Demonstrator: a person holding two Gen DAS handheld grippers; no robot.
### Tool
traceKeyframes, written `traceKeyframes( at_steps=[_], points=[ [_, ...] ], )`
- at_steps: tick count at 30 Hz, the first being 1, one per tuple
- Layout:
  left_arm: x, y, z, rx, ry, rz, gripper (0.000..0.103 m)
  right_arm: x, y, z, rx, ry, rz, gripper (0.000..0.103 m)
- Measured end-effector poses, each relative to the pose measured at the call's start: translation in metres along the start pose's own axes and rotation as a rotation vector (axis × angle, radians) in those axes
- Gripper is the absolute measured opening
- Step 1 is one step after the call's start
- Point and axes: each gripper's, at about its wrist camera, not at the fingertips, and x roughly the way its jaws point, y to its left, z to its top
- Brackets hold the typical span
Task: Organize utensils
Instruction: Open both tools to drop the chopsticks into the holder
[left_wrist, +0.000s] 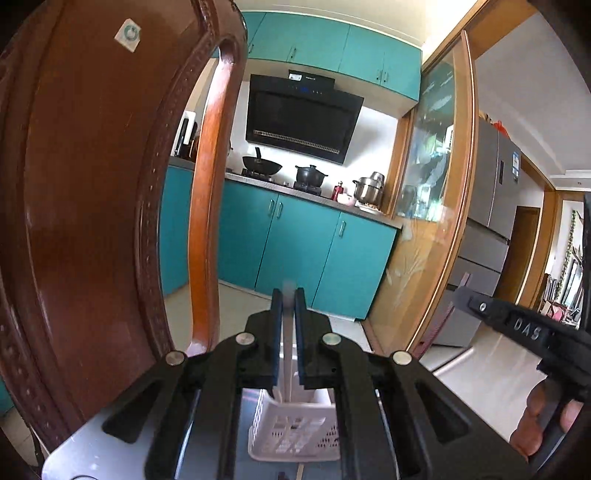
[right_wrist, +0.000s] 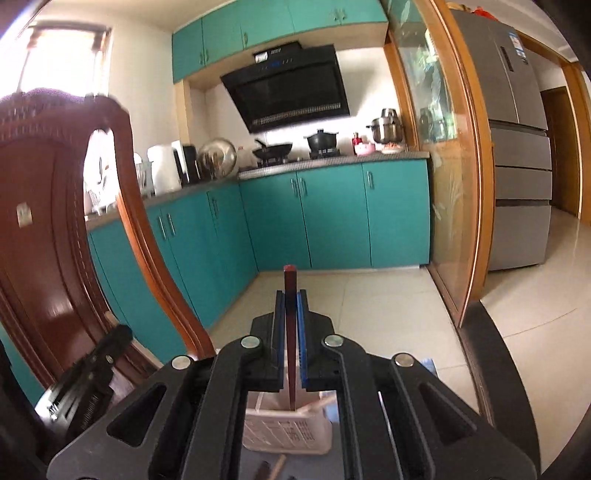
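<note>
Both my claws are clamping utensils upright, my right gripper a dark red chopstick, my left gripper a pale utensil, so I am lowering each straight into the white basket.

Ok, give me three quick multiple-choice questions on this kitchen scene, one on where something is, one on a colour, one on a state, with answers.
1. Where is the white basket?
A. right below the grippers
B. on the stove
C. on top of the fridge

2. What colour are the cabinet doors?
A. white
B. teal
C. red

3. What is the right gripper doing?
A. open, empty
B. shut on a dark red chopstick
C. clamped on a pot

Answers: A, the basket shows under the jaws; B, all doors are teal; B, the stick stands clamped between the pads.
</note>
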Motion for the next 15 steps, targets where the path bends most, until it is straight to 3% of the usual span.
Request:
traceKeyframes(
  at_steps=[1,3,6,9,13,15],
  points=[
    [-0.001,0.000,-0.002,0.008,0.003,-0.003,0.014,-0.001,0.000,-0.002,0.001,0.006,-0.004,0.007],
    [-0.008,0.002,-0.006,0.024,0.011,-0.014,0.022,-0.008,-0.005,-0.004,0.007,0.000,-0.013,0.018],
    [-0.024,0.004,-0.016,0.056,0.005,-0.013,0.034,-0.037,-0.012,-0.007,0.011,-0.035,-0.017,0.021],
    [-0.038,0.016,-0.036,0.057,0.043,-0.011,0.035,-0.078,-0.024,-0.019,0.026,-0.086,-0.016,0.021],
    [-0.014,0.027,-0.080,0.088,0.295,-0.051,0.034,-0.111,-0.044,-0.062,0.137,-0.119,-0.035,0.021],
    [0.007,0.026,-0.100,0.098,0.462,-0.100,0.029,-0.095,-0.048,-0.088,0.143,-0.020,-0.054,0.021]
  ],
)
